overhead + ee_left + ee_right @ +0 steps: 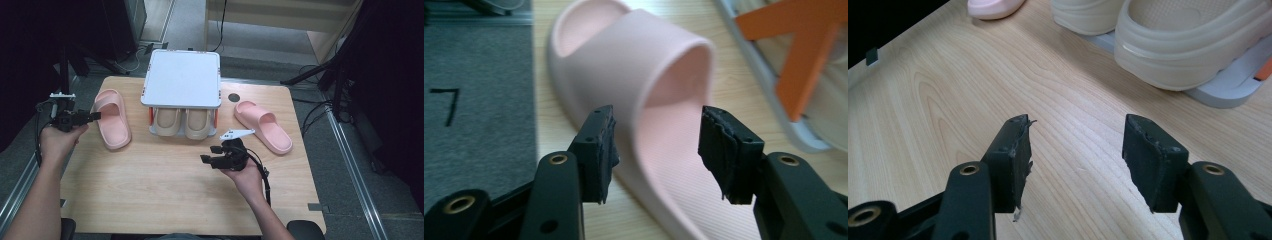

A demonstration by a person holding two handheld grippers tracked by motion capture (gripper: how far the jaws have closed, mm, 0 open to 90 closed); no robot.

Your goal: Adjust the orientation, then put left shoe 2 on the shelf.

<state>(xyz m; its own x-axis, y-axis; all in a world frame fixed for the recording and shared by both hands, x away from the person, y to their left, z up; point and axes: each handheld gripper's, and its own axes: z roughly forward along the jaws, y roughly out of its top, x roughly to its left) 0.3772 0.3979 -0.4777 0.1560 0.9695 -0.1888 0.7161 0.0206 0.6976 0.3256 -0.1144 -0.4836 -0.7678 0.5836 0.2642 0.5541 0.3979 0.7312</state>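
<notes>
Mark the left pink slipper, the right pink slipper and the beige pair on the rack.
left pink slipper (113, 120), high view, strap.
right pink slipper (263, 125), high view, strap.
beige pair (182, 123), high view, where the toes meet.

In your left gripper view the pink slipper (644, 85) is blurred, its heel cut off; the shelf (181, 80) hides the beige slippers' (182, 122) backs.

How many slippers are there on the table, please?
4. One pink slipper lies left of the shoe rack, one pink slipper lies right of it, and two beige slippers sit on its lower shelf. Others may be hidden.
</notes>
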